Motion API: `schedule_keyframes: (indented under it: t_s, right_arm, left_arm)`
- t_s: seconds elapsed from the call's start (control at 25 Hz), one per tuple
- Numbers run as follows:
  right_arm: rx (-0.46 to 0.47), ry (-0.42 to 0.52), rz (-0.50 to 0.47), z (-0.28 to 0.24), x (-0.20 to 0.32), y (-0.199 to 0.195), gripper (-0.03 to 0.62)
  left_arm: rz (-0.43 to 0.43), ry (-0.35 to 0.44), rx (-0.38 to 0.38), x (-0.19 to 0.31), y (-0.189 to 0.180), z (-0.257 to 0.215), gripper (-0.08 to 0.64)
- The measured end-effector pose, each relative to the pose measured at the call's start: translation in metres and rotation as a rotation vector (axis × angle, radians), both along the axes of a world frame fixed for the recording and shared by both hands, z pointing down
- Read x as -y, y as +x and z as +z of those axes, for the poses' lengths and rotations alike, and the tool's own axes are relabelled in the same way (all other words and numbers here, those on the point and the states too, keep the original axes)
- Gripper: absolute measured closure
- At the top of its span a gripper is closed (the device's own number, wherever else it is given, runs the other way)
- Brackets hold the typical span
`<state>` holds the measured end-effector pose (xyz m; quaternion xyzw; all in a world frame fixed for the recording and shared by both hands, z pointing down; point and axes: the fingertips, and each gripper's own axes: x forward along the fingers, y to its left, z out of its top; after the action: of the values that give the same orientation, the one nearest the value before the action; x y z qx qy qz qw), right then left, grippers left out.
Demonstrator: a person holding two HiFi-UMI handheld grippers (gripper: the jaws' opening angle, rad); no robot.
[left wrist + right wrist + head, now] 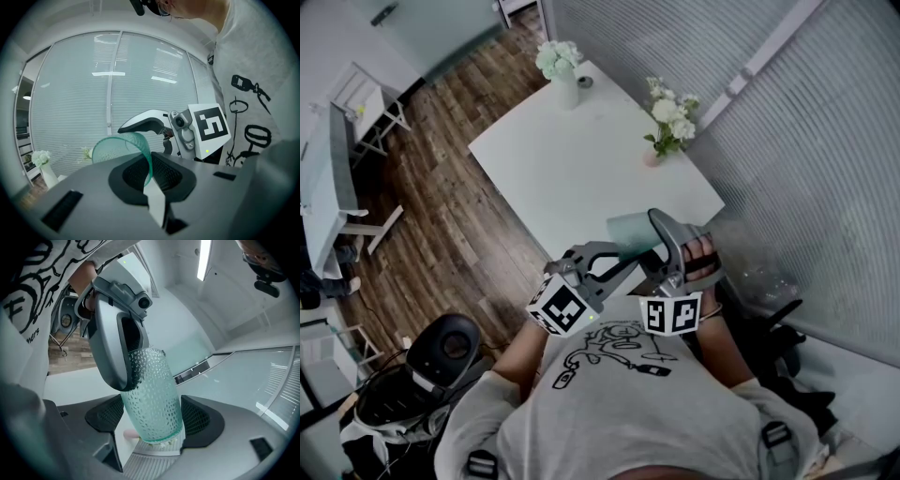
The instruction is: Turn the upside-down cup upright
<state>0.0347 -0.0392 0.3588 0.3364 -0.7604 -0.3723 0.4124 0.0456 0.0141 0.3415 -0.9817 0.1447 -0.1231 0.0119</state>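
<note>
Two grippers on one cup (pixel 152 399), close in front of the chest and up in the air, short of the table's near edge. Left gripper (pixel 152 187) nipped almost flat on the thin wall at the rim. Right gripper (pixel 152 423) straddling the dimpled body toward the base end, pads (pixel 199 416) against both flanks and seemingly clamped. Cup tilted partway over, mouth off to one side rather than down.

Judged mid-turn, probably a handover from one grip to the other. Keep one firm hold at every instant: make sure of the right-hand squeeze on the body before easing the left off the rim. Treat the wall as slick and glassy, and grip square across the body. Roll the wrist slowly to bring the mouth up, then lower onto the bare white table (pixel 572 169) ahead, base flat before letting go.

Stay well short of the tall white vase (pixel 565 89) and the pink-potted flowers (pixel 668 127) at the far end, and of the blinds (pixel 787 141) beyond.
</note>
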Motion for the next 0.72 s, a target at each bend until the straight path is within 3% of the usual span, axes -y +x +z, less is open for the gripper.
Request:
schedule_keyframes:
  t_s: [0.28, 0.72]
  right_arm:
    - [-0.009, -0.011, 0.007, 0.0033, 0.0010, 0.0025, 0.224]
    - [0.035, -0.034, 0.031, 0.0034, -0.0005, 0.0030, 0.227]
  left_arm:
    - [-0.005, 0.005, -0.011, -0.0015, 0.0033, 0.0038, 0.545]
    - [-0.037, 0.100, -0.003, -0.0028, -0.0014, 0.0050, 0.516]
